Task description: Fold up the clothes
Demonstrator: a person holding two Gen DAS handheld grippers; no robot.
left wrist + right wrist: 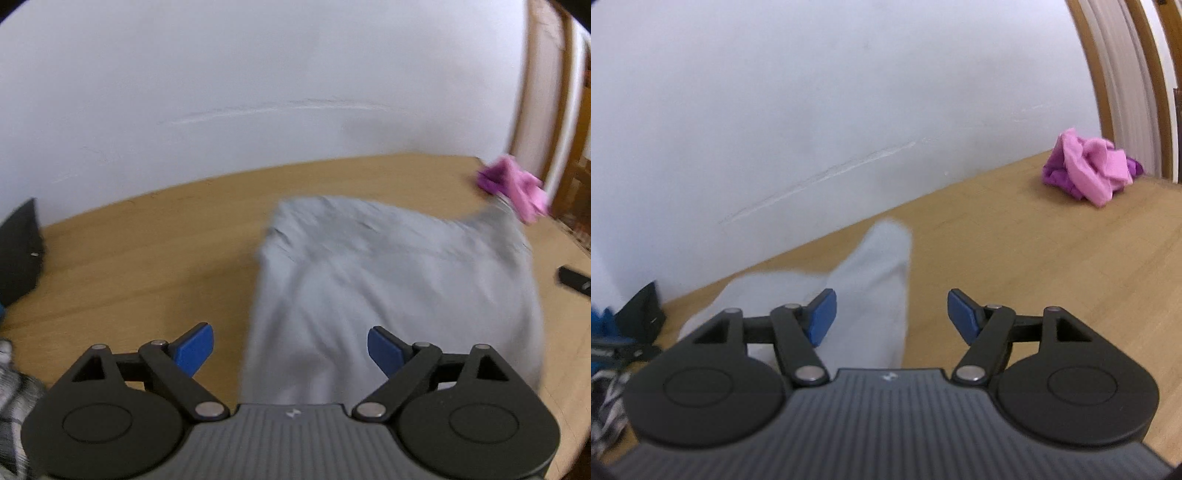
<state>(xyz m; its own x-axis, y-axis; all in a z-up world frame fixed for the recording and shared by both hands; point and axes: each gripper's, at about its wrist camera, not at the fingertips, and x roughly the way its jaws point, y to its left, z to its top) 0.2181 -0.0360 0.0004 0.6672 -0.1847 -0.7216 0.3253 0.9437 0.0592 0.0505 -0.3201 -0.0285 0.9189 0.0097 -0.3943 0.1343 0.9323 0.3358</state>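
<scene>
Hovering wide apart and empty, left gripper (pixel 290 349) and right gripper (pixel 890 317) face the grey garment (pixel 399 288) mid-table (pixel 147 258); next, likely, pinching its near edge.

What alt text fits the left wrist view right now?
Open left tool with blue pads hovers over a blurred light grey cloth garment on a wooden table. A crumpled pink cloth lies at the far right, by the white wall.

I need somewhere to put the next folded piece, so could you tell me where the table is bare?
Bare wood lies between the grey garment and the black box, and between it and the pink clothes. The near-left corner by the striped cloth is crowded.
</scene>
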